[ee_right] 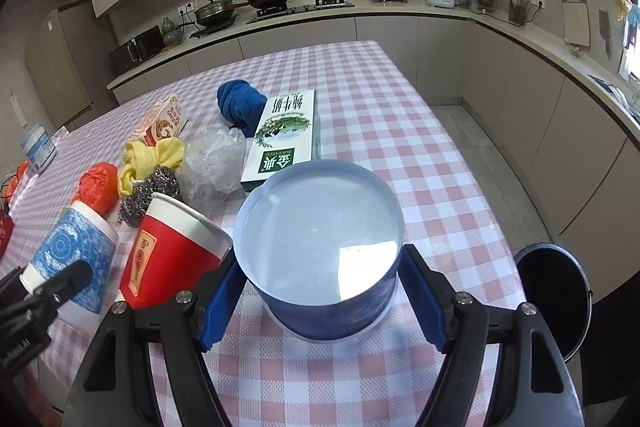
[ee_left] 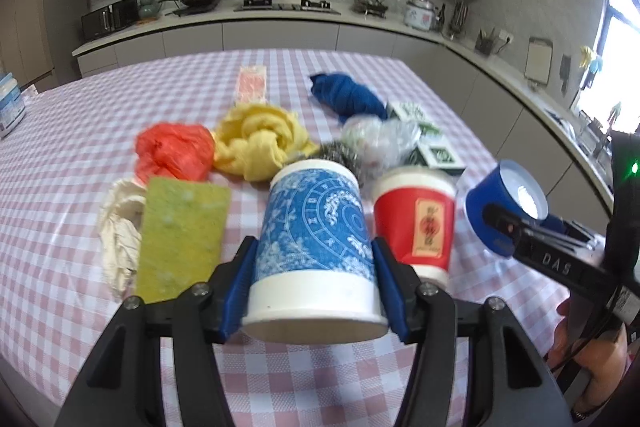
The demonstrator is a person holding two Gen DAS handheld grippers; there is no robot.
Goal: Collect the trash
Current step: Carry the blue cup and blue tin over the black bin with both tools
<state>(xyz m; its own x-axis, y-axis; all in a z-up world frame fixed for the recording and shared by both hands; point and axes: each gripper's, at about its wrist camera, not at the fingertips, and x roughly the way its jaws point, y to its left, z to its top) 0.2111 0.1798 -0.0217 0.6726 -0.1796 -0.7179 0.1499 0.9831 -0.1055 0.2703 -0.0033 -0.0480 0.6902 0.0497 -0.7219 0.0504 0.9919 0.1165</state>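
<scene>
Both grippers loaded, bin's next

My left gripper [ee_left: 316,291] is clamped on the patterned blue paper cup [ee_left: 316,239], my right gripper [ee_right: 320,303] on the dark blue cup [ee_right: 320,255]. Squeeze gently, thin paper walls crumple. Right of my right fingers sits the black bin [ee_right: 556,291]; beyond them a glossy carton [ee_right: 284,135], soft rags.

Blue-patterned paper cup [ee_left: 316,247], inverted, clamped between the left claw [ee_left: 316,291] fingers. Dark blue paper cup [ee_right: 324,267], tipped mouth toward the camera, clamped in the right claw [ee_right: 322,297]. Red paper cup [ee_left: 414,223] inverted between both.
</scene>
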